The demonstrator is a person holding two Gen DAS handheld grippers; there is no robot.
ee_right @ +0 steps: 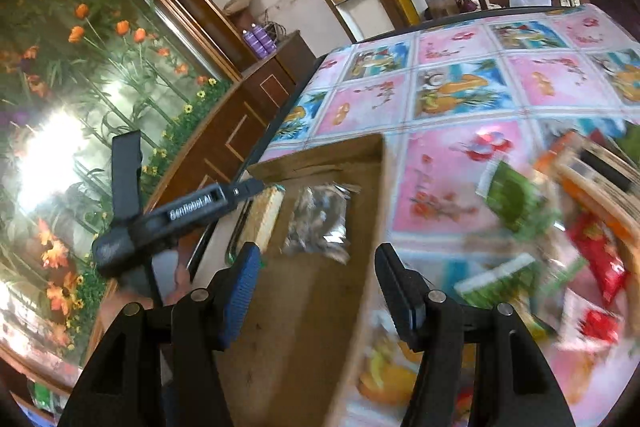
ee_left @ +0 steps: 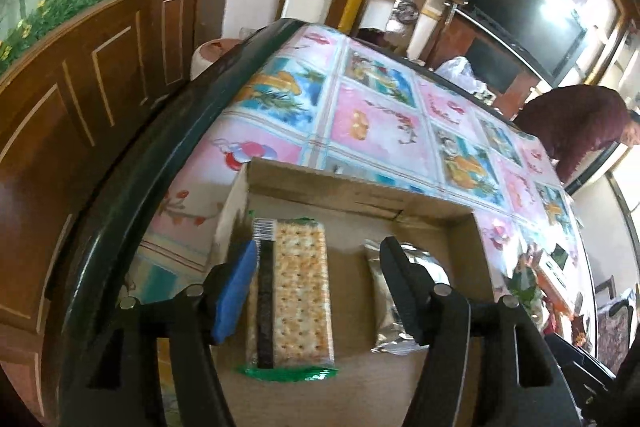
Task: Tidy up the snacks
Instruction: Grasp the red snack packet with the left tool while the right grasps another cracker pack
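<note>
1. Patterned cloth in pink and blue squares covers the table (ee_left: 380,123), which has a dark rim; wood-panelled cabinets and a flower mural stand behind it.
2. Only the left wrist view shows a person in a maroon top (ee_left: 580,123) bending at the far end of the table, with a dark television (ee_left: 520,7) on the wall above.
3. Only the right wrist view shows the left claw (ee_right: 256,187) from outside, a black tool reaching over the near corner of the cardboard box (ee_right: 312,287). It also shows a blurred heap of loose snack packets (ee_right: 560,247), green, red and orange, on the table to the right of the box.
4. The cardboard box (ee_left: 360,191) is shallow and open-topped. In the left wrist view it holds two things lying flat: a clear cracker pack (ee_left: 296,291) with green sealed ends, and a silver foil packet (ee_left: 394,303) to its right, apart from it.
5. The left claw (ee_left: 320,287) hangs above the box with its jaws spread wide and nothing between them. The cracker pack lies below and between the jaws, nearer the blue-padded one, and the foil packet lies under the black jaw.
6. The right claw (ee_right: 316,283) is also spread wide and empty, over the near part of the box. The foil packet (ee_right: 320,223) lies ahead of it and the cracker pack (ee_right: 266,219) to its left.
</note>
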